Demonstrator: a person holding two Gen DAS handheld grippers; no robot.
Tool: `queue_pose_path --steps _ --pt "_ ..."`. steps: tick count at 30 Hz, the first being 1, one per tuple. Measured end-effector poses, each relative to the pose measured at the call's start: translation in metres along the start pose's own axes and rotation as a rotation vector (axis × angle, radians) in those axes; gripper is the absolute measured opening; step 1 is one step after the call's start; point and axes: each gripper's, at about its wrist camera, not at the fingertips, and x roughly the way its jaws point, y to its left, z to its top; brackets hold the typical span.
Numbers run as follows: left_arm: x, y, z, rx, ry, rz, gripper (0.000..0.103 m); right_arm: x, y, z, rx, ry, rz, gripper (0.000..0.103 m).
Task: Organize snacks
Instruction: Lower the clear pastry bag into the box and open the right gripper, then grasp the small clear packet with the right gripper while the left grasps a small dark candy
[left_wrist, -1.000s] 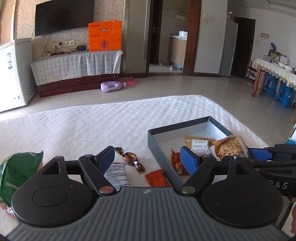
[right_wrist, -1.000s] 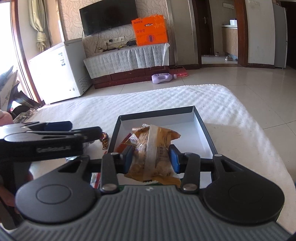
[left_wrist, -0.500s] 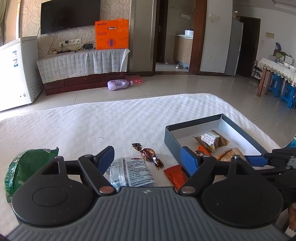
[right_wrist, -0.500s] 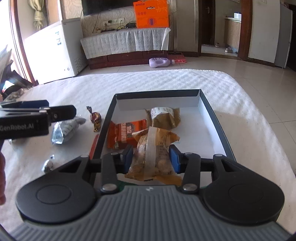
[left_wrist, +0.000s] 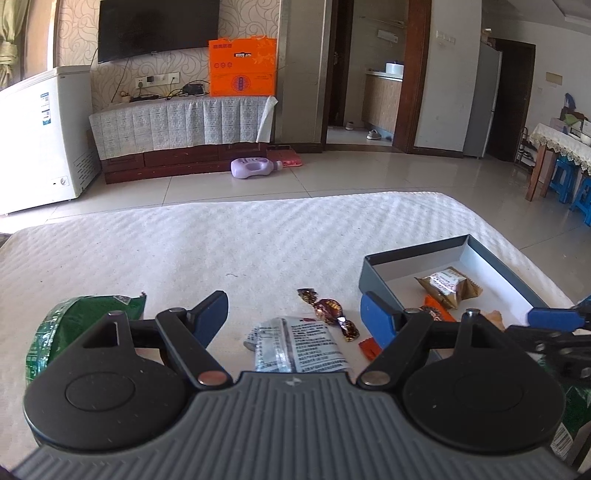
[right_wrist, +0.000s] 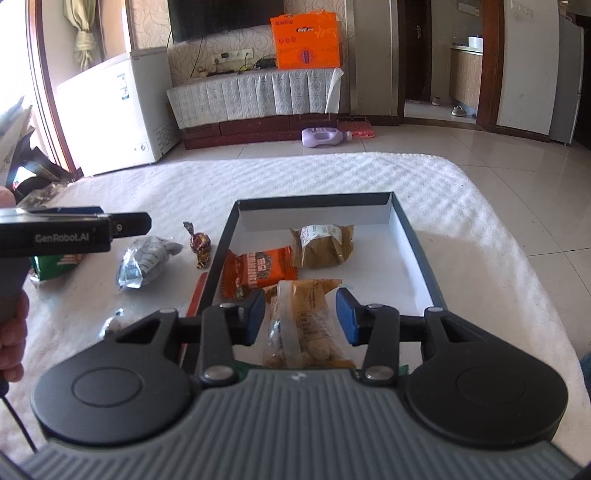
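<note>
1. Right gripper (right_wrist: 301, 319), low centre of its own view: the jaws are clamped on a yellow-orange packet (right_wrist: 308, 325), pads against its soft sides. It hangs over the near end of the tray (right_wrist: 314, 218).
2. Why there? The tray is the collecting spot. An orange bar (right_wrist: 258, 271) and a tan packet (right_wrist: 325, 245) lie in its middle, so the near end looks like the free patch for this one.
3. Left gripper (left_wrist: 293, 314), centre of its view: jaws wide apart, nothing between them, tilted down over the bed (left_wrist: 221, 251).
4. Right under that gap lies a silver sachet (left_wrist: 299, 345), with a brown candy (left_wrist: 328, 308) just beyond it. My read is the wide stance is set up for the sachet.
5. Loose items outside the tray: a green bag (left_wrist: 74, 321) at lower left and a red wrapper (left_wrist: 369, 347) just beside the tray's near wall.
6. Judgement: about halfway, with three snacks at the tray and four to go.
</note>
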Motion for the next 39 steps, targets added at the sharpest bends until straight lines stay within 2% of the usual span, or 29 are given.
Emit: queue_pose_path --steps 3,6,10,12,18,22,25,29,35,37,39 --pt "-0.003 0.01 0.002 -0.025 -0.006 0.012 0.082 -0.015 -0.001 0.003 0.039 -0.053 0.028 0.047" --pt "-0.005 0.018 0.003 -0.038 -0.008 0.023 0.082 -0.024 0.013 0.003 0.025 -0.075 0.113 0.047" --pt "-0.006 0.021 0.001 -0.043 0.001 0.032 0.082 -0.014 0.049 -0.004 -0.076 -0.004 0.226 0.045" --pt "-0.007 0.022 0.0 -0.034 0.003 0.033 0.083 -0.009 0.068 -0.01 -0.143 0.036 0.259 0.039" --pt "-0.014 0.028 -0.002 -0.031 0.002 0.037 0.083 0.01 0.097 -0.026 -0.294 0.119 0.182 0.038" --pt "-0.021 0.034 -0.007 -0.031 0.005 0.042 0.083 0.021 0.104 -0.034 -0.33 0.143 0.175 0.035" --pt "-0.029 0.04 -0.013 -0.032 0.013 0.053 0.083 0.021 0.111 -0.035 -0.319 0.161 0.24 0.029" --pt "-0.038 0.043 -0.027 -0.022 0.035 0.07 0.083 0.02 0.118 -0.036 -0.338 0.149 0.202 0.027" --pt "-0.041 0.035 -0.054 0.003 0.095 0.04 0.083 0.028 0.116 -0.037 -0.291 0.172 0.169 0.03" --pt "-0.041 0.028 -0.06 0.034 0.107 0.043 0.083 0.03 0.117 -0.037 -0.276 0.167 0.149 0.038" --pt "-0.041 0.027 -0.062 0.04 0.107 0.047 0.083 0.034 0.12 -0.036 -0.274 0.159 0.139 0.04"
